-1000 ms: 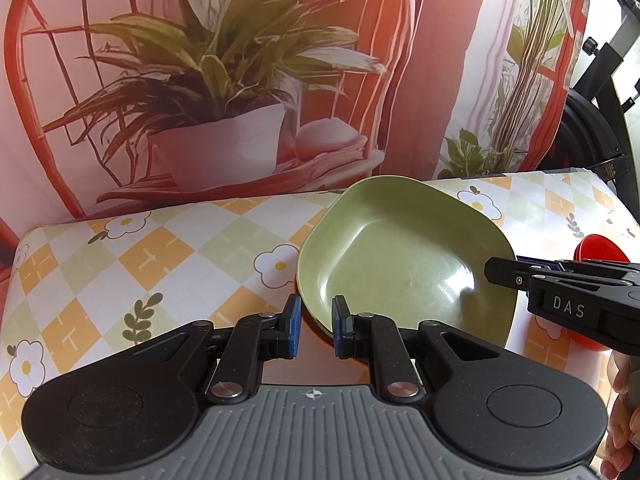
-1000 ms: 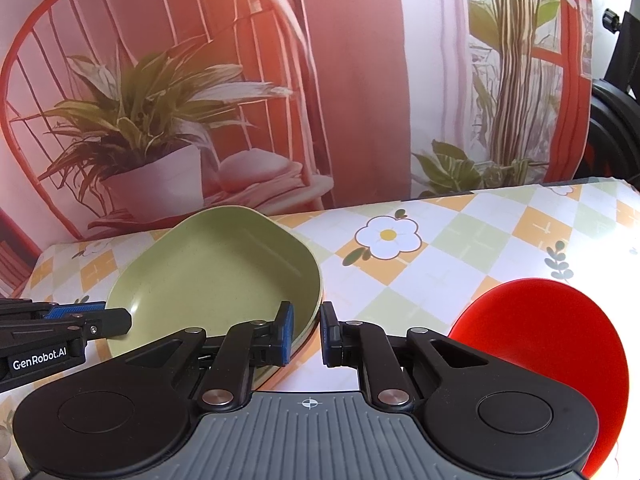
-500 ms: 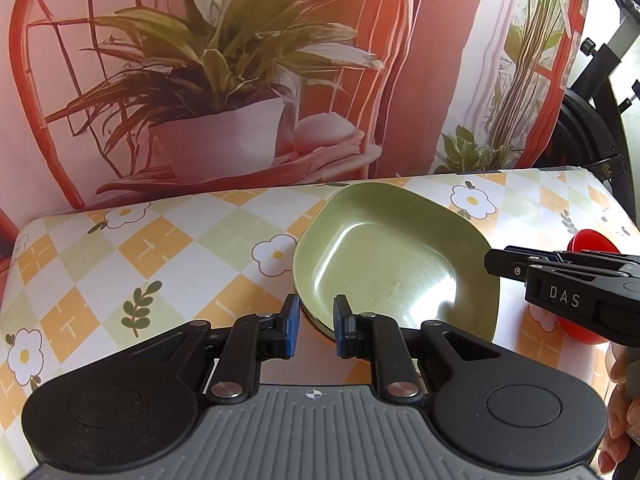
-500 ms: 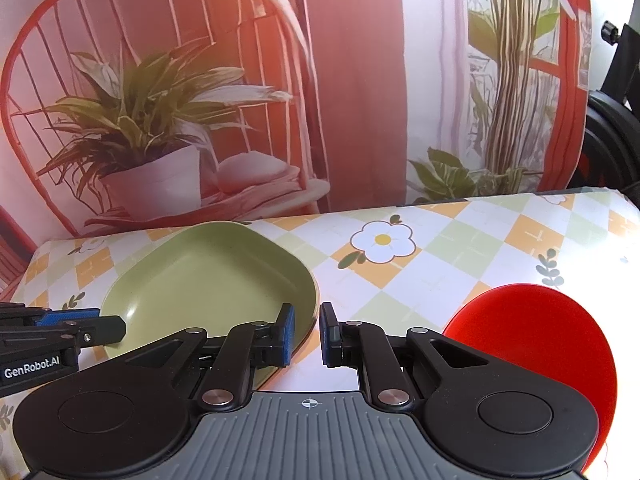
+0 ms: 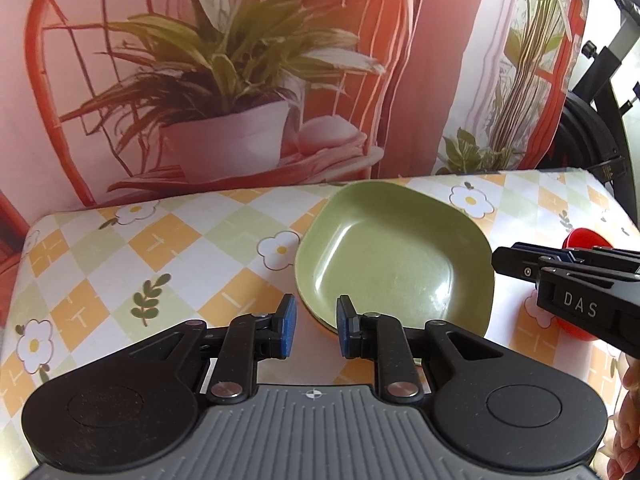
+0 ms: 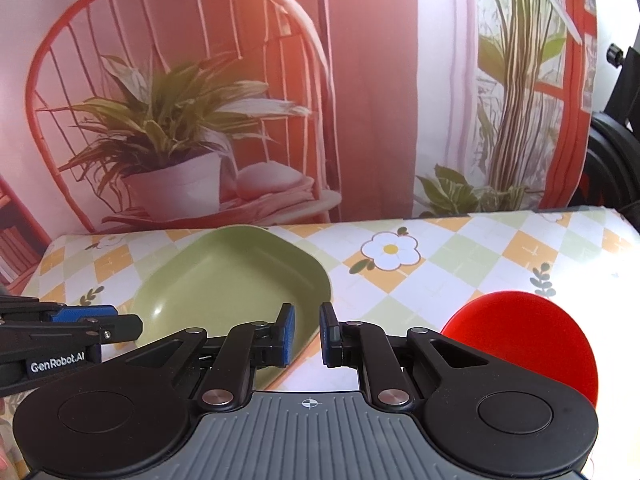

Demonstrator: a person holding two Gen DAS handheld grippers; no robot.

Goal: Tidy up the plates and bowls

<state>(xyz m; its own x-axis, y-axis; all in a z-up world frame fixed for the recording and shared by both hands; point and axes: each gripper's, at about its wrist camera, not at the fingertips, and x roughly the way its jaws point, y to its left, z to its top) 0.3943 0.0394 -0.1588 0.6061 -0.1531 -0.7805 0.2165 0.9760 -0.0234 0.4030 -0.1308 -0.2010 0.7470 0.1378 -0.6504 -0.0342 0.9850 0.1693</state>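
Note:
A green square plate [image 5: 394, 258] lies on the flower-patterned tablecloth, also seen in the right wrist view [image 6: 236, 276]. My left gripper [image 5: 316, 326] hovers at the plate's near-left rim, slightly open, with nothing between its blue pads. My right gripper [image 6: 307, 336] hangs over the plate's near-right corner with a narrow empty gap between its pads; it also shows at the right of the left wrist view [image 5: 516, 260]. A red round dish [image 6: 520, 336] sits on the cloth to the right of the green plate, partly hidden behind my right gripper [image 5: 582, 236].
The table [image 5: 120, 264] ends at a printed backdrop of a potted plant and a chair [image 5: 224, 120]. Black exercise equipment [image 5: 600, 120] stands beyond the right edge. A person's hand [image 5: 628, 400] shows at the lower right.
Both grippers have drawn back from the green plate, which now looks smaller and farther off. The left jaws have spread slightly.

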